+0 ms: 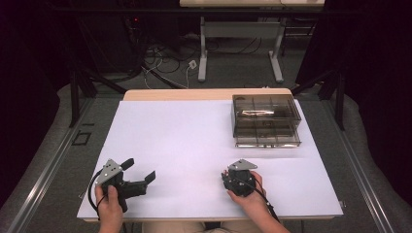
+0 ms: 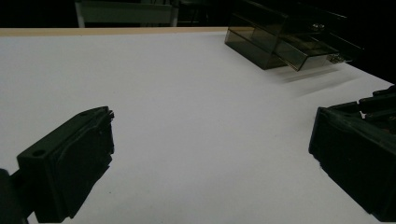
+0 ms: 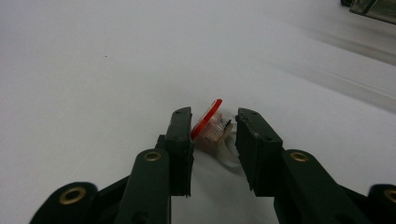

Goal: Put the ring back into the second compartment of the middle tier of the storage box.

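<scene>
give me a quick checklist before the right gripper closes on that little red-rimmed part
1. Small red-rimmed part sits between the right gripper jaws: ok.
2. Jaws have room to close: ok, gaps show on both sides.
3. Part lies flat and square to the jaws: not ok, it looks tilted.
4. Left gripper is open and well off to the side: ok.
5. Smoked plastic drawer box has a drawer pulled out: ok.
6. Which drawer compartment is free: cannot tell.

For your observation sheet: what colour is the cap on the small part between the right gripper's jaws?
Red, on a clear part; best seen in the right gripper view.
</scene>
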Action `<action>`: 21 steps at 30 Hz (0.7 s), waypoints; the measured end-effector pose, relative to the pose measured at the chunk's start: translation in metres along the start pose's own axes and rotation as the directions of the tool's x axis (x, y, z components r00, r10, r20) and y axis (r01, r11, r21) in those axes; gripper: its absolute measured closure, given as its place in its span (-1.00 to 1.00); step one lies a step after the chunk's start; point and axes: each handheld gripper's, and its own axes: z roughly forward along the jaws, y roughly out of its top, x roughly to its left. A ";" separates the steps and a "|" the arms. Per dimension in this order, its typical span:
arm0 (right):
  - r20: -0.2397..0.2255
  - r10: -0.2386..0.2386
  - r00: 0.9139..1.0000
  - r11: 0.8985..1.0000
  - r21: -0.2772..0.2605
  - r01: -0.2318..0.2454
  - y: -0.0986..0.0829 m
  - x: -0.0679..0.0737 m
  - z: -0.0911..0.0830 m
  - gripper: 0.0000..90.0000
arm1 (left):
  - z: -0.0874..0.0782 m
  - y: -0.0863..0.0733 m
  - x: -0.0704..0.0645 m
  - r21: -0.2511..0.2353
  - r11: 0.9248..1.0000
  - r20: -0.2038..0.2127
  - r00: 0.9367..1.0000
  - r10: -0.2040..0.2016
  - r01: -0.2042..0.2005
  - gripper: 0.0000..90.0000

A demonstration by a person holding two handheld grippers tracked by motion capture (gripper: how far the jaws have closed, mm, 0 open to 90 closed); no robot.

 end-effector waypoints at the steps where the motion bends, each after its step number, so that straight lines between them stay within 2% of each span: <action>1: 0.000 0.000 1.000 1.000 0.000 0.000 0.000 0.000 0.000 0.51 | 0.000 0.000 0.000 0.000 1.000 0.000 1.000 -0.001 0.001 -1.00; 4: -0.001 -0.008 1.000 1.000 -0.003 0.008 0.000 0.000 0.000 0.52 | 0.000 0.000 0.000 0.001 1.000 -0.001 1.000 -0.002 0.002 -1.00; 5: -0.002 -0.025 1.000 1.000 -0.001 0.025 0.000 0.000 0.000 0.52 | 0.000 0.000 0.001 0.001 1.000 -0.002 1.000 0.000 0.000 -1.00; 8: -0.001 -0.025 1.000 1.000 -0.008 0.025 -0.001 0.001 0.000 0.53 | 0.000 0.000 0.001 0.002 1.000 -0.002 1.000 -0.001 0.001 -1.00; 11: 0.012 -0.040 0.999 0.999 -0.021 0.040 -0.002 0.003 -0.001 0.56 | 0.000 0.000 0.001 0.001 1.000 -0.003 1.000 -0.004 0.004 -1.00; 12: 0.014 -0.050 0.999 0.998 -0.034 0.050 -0.003 0.003 0.000 0.56 | -0.001 0.000 0.001 0.002 1.000 -0.003 1.000 0.001 -0.001 -1.00; 13: 0.020 -0.065 0.998 0.998 -0.024 0.066 -0.003 0.004 -0.001 0.56 | -0.001 0.000 0.001 0.001 1.000 -0.003 1.000 -0.003 0.003 -1.00; 21: 0.013 -0.058 0.998 0.997 -0.041 0.059 -0.003 0.004 -0.001 0.56 | -0.001 0.000 0.001 0.002 1.000 -0.003 1.000 -0.004 0.004 -1.00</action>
